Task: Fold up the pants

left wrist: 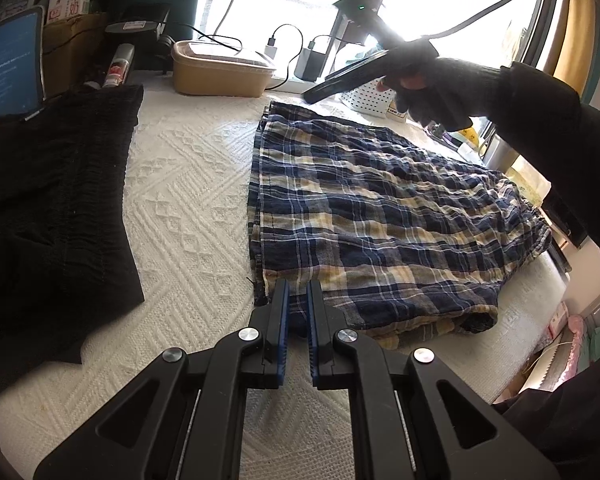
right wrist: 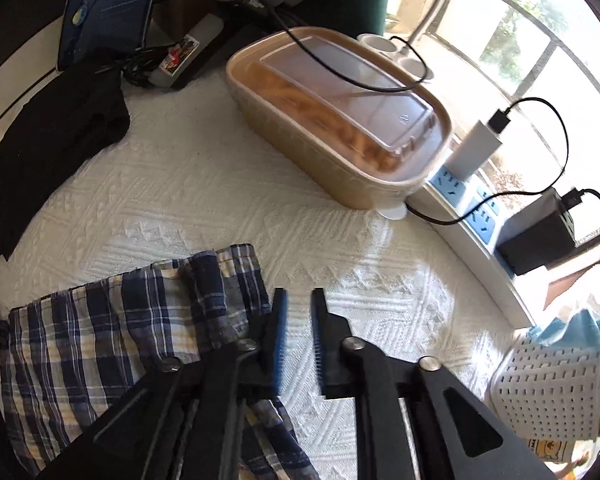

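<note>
The blue, yellow and white plaid pants lie folded on the white textured bedspread. My left gripper sits at their near left corner, its blue pads nearly together with plaid cloth pinched between them. In the right wrist view, my right gripper stands open over bare bedspread, nothing between its fingers. The far corner of the pants lies just left of it, rumpled. A gloved hand holds that right gripper above the far edge of the pants.
A black garment lies at the left of the bed. A tan lidded container stands at the far edge, with a power strip, chargers and cables by the window. A white perforated basket sits at the right.
</note>
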Demonstrator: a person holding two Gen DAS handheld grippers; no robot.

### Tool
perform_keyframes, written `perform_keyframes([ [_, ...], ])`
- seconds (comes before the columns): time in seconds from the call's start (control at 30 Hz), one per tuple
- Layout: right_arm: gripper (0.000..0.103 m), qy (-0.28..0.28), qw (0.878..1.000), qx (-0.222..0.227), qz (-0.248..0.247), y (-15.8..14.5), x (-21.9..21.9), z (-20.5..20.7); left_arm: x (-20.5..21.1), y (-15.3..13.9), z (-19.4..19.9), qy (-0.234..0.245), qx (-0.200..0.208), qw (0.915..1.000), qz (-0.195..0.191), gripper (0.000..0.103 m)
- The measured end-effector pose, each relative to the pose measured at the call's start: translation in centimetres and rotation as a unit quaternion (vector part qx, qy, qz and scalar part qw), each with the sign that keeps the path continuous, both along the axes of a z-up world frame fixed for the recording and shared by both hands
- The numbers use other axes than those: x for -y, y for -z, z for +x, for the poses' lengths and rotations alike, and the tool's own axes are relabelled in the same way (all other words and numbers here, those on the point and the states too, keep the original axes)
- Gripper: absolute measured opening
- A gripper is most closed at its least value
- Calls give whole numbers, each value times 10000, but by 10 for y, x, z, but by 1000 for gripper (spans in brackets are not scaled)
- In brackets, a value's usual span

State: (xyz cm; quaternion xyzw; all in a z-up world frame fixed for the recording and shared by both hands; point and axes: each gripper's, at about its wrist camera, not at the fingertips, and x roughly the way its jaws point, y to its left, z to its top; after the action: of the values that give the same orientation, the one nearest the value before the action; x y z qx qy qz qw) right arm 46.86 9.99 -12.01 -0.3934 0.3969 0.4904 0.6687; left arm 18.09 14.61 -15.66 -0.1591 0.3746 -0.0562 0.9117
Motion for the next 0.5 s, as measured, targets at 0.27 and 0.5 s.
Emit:
perform_keyframes([
  [0.27,84,-58,9994,354,21,-10,55,-28,-16,-9,7,-345,-87,9986,386,7],
  [0.5,52,-364,9992,93,168,2,30,-33,-17,-14,6,-415,-103,9981,440,7],
])
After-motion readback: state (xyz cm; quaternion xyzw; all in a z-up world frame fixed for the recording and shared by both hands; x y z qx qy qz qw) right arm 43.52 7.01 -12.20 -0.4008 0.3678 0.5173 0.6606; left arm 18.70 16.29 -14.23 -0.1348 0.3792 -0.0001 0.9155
